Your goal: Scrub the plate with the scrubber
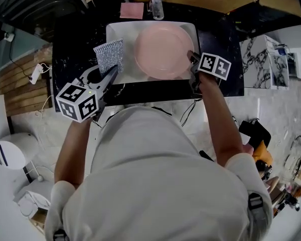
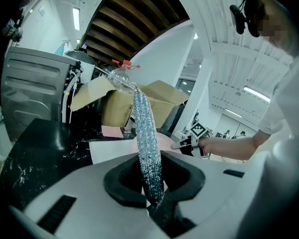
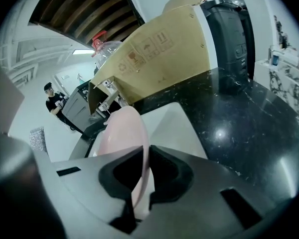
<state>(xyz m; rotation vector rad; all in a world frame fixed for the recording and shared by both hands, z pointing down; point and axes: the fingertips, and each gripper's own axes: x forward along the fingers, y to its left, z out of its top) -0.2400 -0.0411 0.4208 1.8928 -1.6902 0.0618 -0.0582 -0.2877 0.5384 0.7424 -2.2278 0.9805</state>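
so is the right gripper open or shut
Shut on the plate: the right gripper has its jaws pinching the rim.

Wearing a white short-sleeved shirt [image 1: 155,174], a grey strap [image 1: 256,207] at each shoulder, and a black headset [image 2: 244,14]. Both left tongs [image 1: 112,73] and right tongs [image 1: 192,59] have light grey moulded shells and black pads [image 2: 120,185] lining the jaws. Each has a white cube with black square markers (left cube [image 1: 78,102], right cube [image 1: 214,65]).
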